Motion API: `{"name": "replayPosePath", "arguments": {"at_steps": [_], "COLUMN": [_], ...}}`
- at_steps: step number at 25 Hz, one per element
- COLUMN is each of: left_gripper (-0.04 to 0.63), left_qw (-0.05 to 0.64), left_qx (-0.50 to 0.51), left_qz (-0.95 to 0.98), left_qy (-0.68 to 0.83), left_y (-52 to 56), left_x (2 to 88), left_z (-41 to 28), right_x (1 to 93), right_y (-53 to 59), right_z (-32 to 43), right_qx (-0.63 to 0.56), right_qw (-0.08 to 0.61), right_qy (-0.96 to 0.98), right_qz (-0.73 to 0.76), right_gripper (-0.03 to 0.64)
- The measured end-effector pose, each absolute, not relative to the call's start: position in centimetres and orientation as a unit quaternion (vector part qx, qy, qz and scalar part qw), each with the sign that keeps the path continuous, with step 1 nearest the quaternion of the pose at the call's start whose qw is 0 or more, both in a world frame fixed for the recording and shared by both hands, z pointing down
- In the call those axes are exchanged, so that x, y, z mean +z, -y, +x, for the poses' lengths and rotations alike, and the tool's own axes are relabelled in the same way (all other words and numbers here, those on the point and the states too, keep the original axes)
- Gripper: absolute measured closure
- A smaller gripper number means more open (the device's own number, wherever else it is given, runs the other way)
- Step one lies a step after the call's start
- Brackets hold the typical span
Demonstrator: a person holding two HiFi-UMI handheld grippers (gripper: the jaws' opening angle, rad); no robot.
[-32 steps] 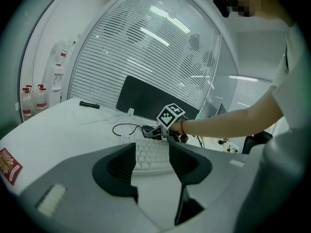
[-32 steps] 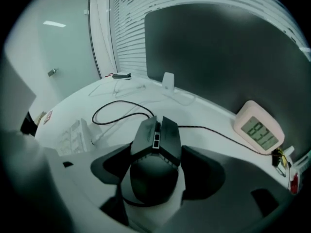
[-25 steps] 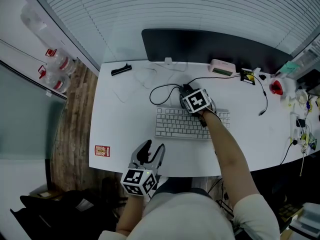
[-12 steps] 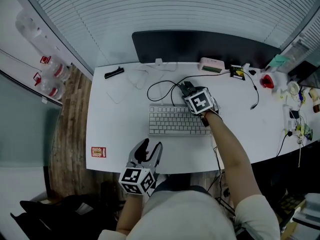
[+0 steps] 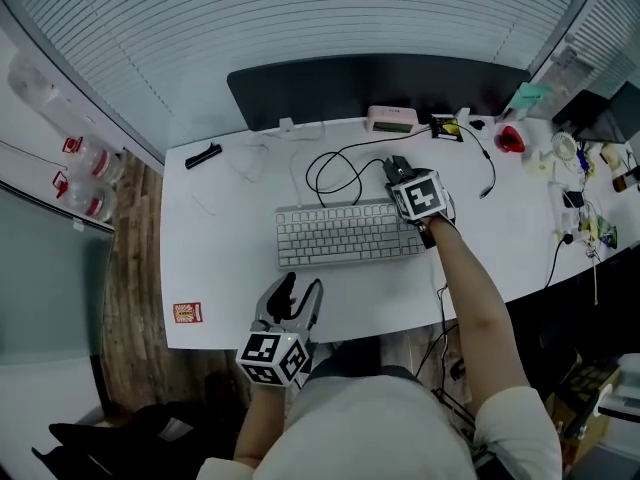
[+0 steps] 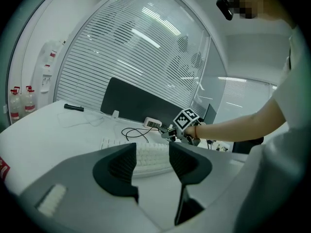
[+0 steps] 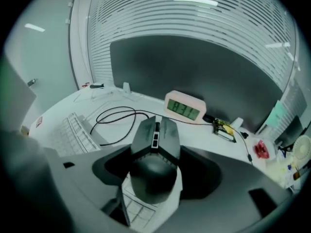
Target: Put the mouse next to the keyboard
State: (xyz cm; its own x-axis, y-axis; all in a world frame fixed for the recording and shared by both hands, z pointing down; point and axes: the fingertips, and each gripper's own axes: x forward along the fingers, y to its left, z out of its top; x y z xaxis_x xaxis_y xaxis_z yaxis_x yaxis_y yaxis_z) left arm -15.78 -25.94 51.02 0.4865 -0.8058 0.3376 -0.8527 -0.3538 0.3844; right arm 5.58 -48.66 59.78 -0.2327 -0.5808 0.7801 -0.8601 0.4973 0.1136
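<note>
A black wired mouse [image 7: 154, 149] sits between the jaws of my right gripper [image 7: 155, 173], which is shut on its sides. In the head view the mouse [image 5: 397, 168] and the right gripper [image 5: 401, 176] are at the far right corner of the white keyboard [image 5: 340, 234]. The mouse's black cable [image 5: 330, 168] loops behind the keyboard. My left gripper [image 5: 300, 294] hangs at the table's near edge, in front of the keyboard. It is open, with nothing between its fingers. In the left gripper view, the keyboard [image 6: 146, 154] shows beyond the left gripper [image 6: 152, 161].
A dark monitor [image 5: 380, 83] stands at the back, with a pink clock [image 5: 391, 119] and a small yellow board [image 5: 443, 128] before it. A black pen [image 5: 203, 155] lies far left and a red card [image 5: 187, 312] near left. Small clutter and cables crowd the table's right end [image 5: 560, 198].
My right gripper has carried the mouse to the right, from behind the keyboard's middle-right part to its right end. The left gripper has stayed in place. The head view has shifted.
</note>
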Motion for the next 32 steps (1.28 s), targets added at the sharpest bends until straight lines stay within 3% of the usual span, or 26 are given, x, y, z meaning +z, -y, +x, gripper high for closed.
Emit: {"name": "replayPosePath", "arguments": {"at_steps": [32], "left_gripper": [0.380], "left_qw": [0.266], "left_qx": [0.065], "left_qz": [0.846], "left_qy": [0.457], "left_y": [24.2], "left_x": [51.2], "left_z": [-10.1], "right_x": [64.8], "right_y": [40.5], "right_z": [21.3], "right_qx": [0.264], "right_qw": [0.415], "right_qy": [0.671], "right_qz": [0.555], "right_gripper": [0.320]}}
